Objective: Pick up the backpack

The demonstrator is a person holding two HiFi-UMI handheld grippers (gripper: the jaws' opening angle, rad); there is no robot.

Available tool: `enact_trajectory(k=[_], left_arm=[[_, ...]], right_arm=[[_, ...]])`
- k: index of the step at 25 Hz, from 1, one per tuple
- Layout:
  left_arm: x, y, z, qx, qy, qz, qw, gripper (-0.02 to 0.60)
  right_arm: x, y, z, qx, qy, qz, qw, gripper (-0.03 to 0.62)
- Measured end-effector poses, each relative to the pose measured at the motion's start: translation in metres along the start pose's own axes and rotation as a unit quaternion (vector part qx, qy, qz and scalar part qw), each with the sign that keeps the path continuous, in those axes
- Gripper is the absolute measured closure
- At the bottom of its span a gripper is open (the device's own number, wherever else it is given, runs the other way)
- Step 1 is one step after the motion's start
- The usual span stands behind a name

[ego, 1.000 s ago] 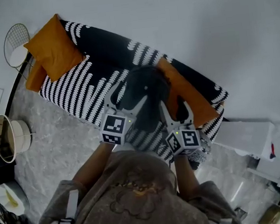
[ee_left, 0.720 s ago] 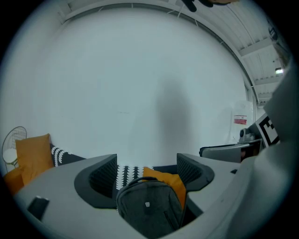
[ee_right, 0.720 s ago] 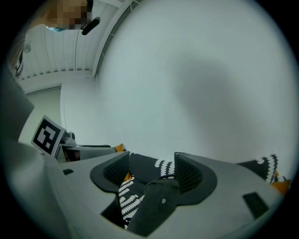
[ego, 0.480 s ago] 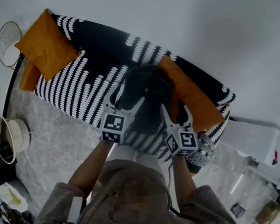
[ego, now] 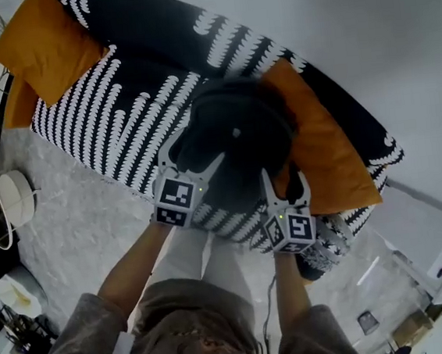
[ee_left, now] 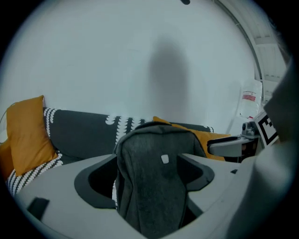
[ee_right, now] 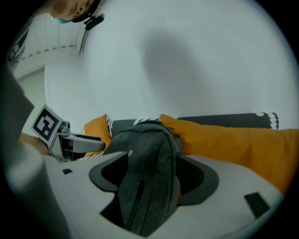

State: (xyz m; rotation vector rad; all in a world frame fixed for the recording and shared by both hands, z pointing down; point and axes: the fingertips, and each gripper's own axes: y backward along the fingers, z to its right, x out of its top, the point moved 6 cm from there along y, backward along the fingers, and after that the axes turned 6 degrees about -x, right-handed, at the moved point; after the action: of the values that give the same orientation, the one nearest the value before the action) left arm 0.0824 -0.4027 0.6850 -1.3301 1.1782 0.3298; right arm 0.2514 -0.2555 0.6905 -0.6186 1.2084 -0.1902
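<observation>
A dark grey backpack (ego: 237,143) stands upright on a black sofa with a white pattern (ego: 119,104) and leans on an orange cushion (ego: 324,153). My left gripper (ego: 196,150) is open at the backpack's lower left side. In the left gripper view the backpack (ee_left: 154,149) stands between the jaws, with gaps on both sides. My right gripper (ego: 284,180) is at the backpack's lower right. Its jaws are opening, and the backpack (ee_right: 149,163) sits in the gap between them without the pads pressing on it.
A second orange cushion (ego: 38,46) lies at the sofa's far left end. A round side table (ego: 4,207) stands on the grey marbled floor at the left. A white wall runs behind the sofa. The person's legs are close to the sofa's front edge.
Both grippers have come down and in toward the backpack, which now looks larger and sits between each pair of jaws. The head view has dipped nearer the sofa.
</observation>
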Motion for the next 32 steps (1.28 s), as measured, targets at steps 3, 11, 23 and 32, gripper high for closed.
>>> enact_trajectory(k=[3,11,23,32], left_arm=[[-0.026,-0.018,-0.006,0.001,0.004,-0.016,0.9999,0.184],[-0.056,-0.040,-0.012,-0.004,0.010,-0.025,0.9996,0.257],[-0.052,-0.037,-0.005,-0.032,0.011,-0.061,0.9976,0.499],[-0.035,-0.008,0.012,-0.034,0.008,-0.060,0.9976,0.529]], right_arm=[[-0.024,-0.018,0.014,-0.011,0.000,-0.011,1.000,0.284],[-0.056,-0.042,0.025,-0.019,-0.015,-0.025,0.999,0.304],[-0.053,-0.040,0.014,-0.008,-0.050,-0.034,0.998,0.543],[-0.043,-0.009,0.005,0.008,-0.082,-0.010,0.997,0.551]])
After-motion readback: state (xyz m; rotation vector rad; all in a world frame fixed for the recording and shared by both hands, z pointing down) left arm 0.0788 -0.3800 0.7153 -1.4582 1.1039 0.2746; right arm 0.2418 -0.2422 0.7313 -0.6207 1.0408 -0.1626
